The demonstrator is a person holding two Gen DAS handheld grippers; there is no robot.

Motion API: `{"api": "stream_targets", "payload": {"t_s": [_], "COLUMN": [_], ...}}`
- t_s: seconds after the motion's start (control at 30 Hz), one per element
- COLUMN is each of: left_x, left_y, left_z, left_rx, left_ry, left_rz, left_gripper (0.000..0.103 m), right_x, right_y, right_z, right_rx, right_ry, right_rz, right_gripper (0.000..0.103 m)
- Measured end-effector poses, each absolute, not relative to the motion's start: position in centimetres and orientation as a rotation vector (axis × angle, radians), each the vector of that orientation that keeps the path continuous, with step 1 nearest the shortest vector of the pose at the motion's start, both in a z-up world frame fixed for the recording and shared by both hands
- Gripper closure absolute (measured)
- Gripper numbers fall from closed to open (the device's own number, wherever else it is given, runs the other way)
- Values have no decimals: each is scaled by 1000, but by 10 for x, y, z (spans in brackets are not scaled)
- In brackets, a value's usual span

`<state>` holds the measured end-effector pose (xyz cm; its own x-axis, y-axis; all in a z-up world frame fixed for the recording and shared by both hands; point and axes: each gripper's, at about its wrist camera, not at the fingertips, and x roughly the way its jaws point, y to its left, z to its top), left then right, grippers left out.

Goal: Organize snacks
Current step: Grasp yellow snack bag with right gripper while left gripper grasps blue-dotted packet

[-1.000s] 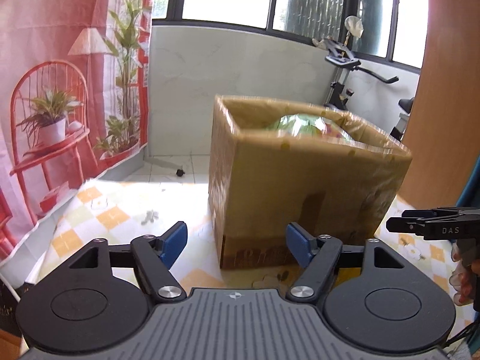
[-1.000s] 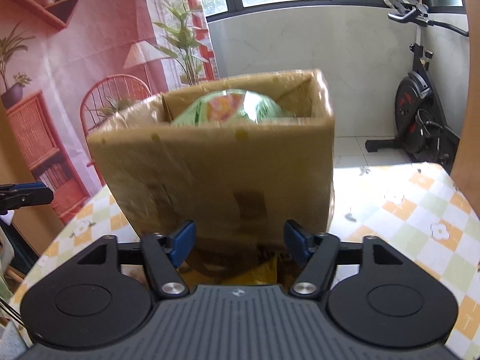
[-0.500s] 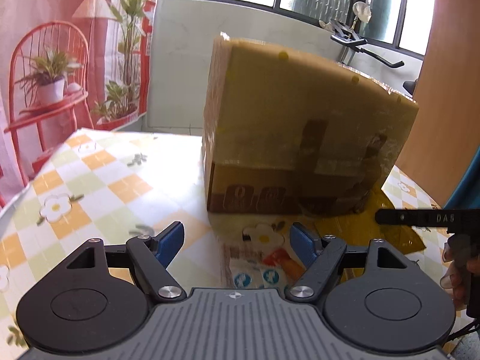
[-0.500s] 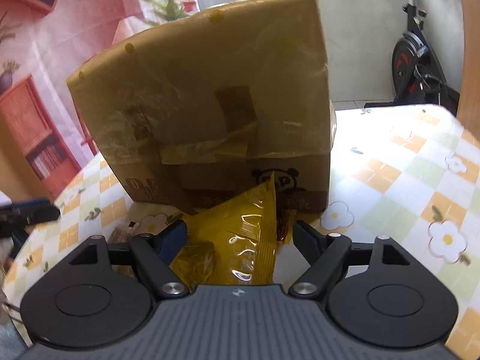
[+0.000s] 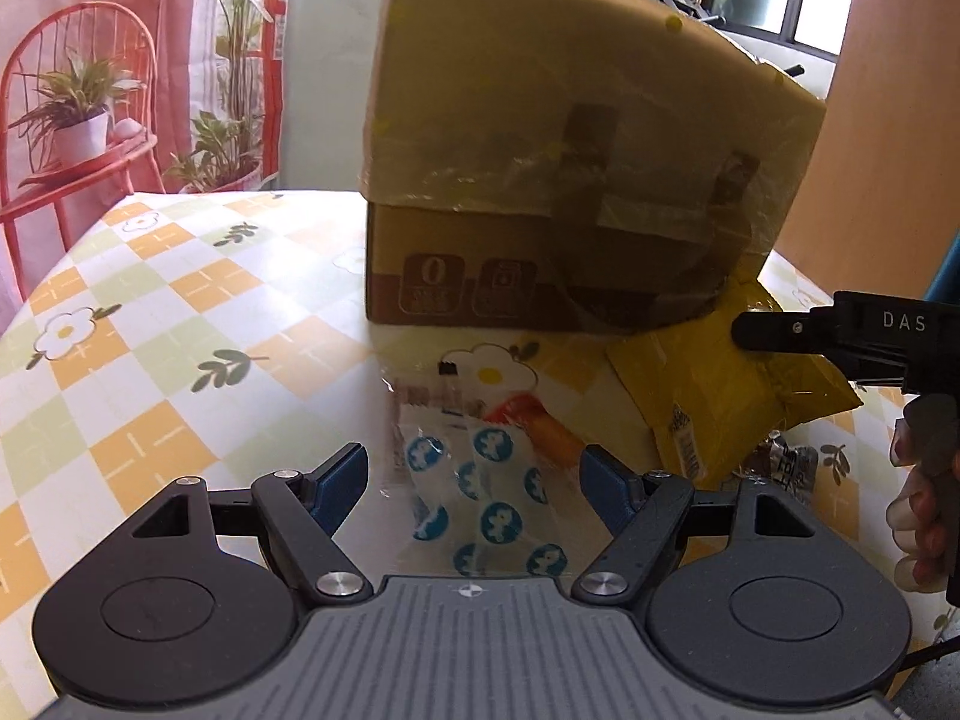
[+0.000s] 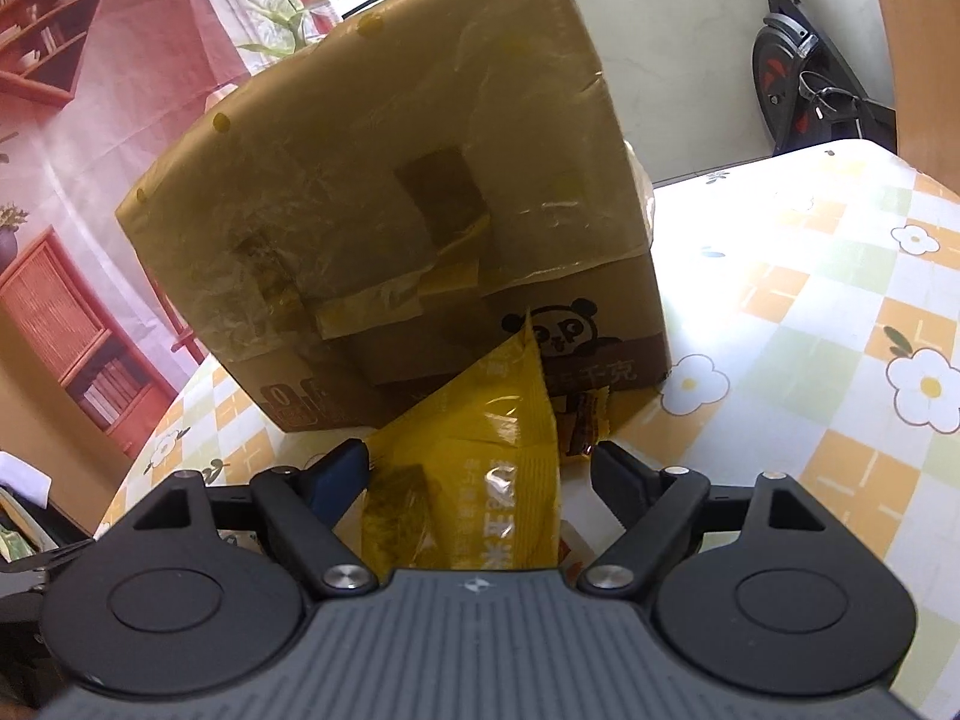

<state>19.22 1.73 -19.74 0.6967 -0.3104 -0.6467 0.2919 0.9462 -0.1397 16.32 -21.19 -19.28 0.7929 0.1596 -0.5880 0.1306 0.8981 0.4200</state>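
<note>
**Grippers spread over snack packets before a taped carton**

Fingers of the left gripper (image 5: 474,474) stand wide apart, holding nothing, with a clear plastic packet printed with blue round badges (image 5: 486,498) lying flat on the table between and just ahead of them. Beside that packet, to the right, a crinkled yellow foil snack bag (image 5: 708,396) rests on the checked yellow, green and white tablecloth with daisy prints (image 5: 150,324), its far end against the foot of the carton. A small silver-wrapped piece (image 5: 786,462) lies at the bag's near right corner.

The right gripper (image 6: 480,468) is likewise spread open and grips nothing; the yellow bag (image 6: 480,468) rises in a peak between its fingers, whether touching them cannot be told. A small dark brown wrapped sweet (image 6: 585,420) sits just behind the bag's right edge.

Beyond both, the large brown cardboard box wrapped in glossy tape (image 6: 390,216) stands on the table, seen also from the left wrist (image 5: 570,138).
</note>
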Motion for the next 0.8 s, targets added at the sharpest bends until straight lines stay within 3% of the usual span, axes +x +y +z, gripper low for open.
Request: {"api": "stream_targets", "payload": {"t_s": [0.13, 0.2, 0.27, 0.3, 0.47, 0.73, 0.8], "left_x": [191, 191, 190, 190, 185, 182, 185], "left_y": [14, 12, 13, 15, 26, 26, 21], "left_z": [-201, -203, -205, -205, -202, -201, -202], "left_rx": [-19, -19, -20, -32, -88, -78, -55], "left_ry": [726, 736, 758, 759, 756, 762, 772], "left_rz": [-329, -333, -332, -332, -336, -326, -307], "left_gripper": [27, 48, 61, 65, 78, 78, 50], "right_x": [162, 162, 161, 161, 154, 141, 140], "right_y": [-201, -196, -194, -193, -191, -189, -188], "right_z": [-194, -195, -197, -197, -197, -191, -192], "right_rx": [414, 388, 388, 396, 404, 410, 411], "right_ry": [663, 661, 656, 654, 625, 582, 584], "right_rz": [24, 13, 7, 8, 3, 2, 4], "right_gripper": [19, 20, 25, 31, 33, 35, 35]}}
